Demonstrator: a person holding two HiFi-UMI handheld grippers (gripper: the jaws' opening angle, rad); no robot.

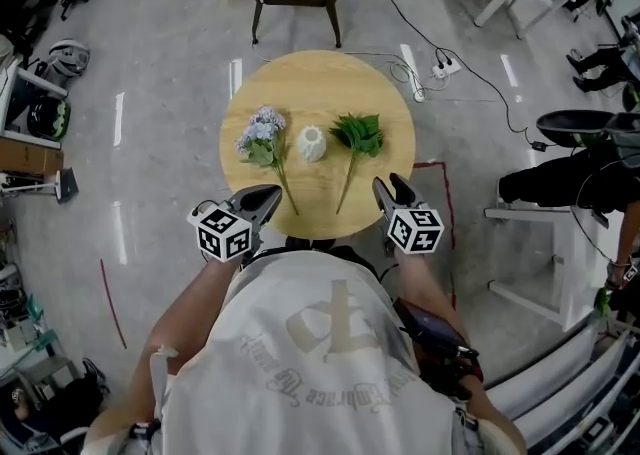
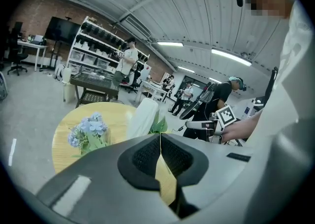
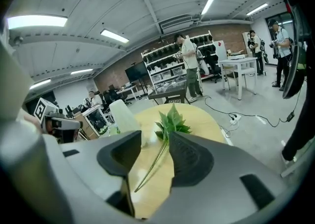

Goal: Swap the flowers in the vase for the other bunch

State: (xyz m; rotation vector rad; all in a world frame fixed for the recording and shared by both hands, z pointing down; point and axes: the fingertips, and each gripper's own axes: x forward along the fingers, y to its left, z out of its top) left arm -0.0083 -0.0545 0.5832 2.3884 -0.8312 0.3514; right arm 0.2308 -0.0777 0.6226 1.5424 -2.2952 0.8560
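On the round desk (image 1: 390, 108) in the head view, the white vase (image 1: 312, 144) seems empty. It stands between the blue flowers (image 1: 262, 133) and the green bunch (image 1: 358, 133), which both lie flat. The left gripper (image 1: 262, 200) and right gripper (image 1: 390, 188) hover at the near edge.

In the left gripper view, its fingers (image 2: 142, 156) are pressed together on nothing.

In the right gripper view, the fingers (image 3: 189, 156) stand spread, lined up with the green stem but not touching it.

Emptying the vase looks done; filling it remains.
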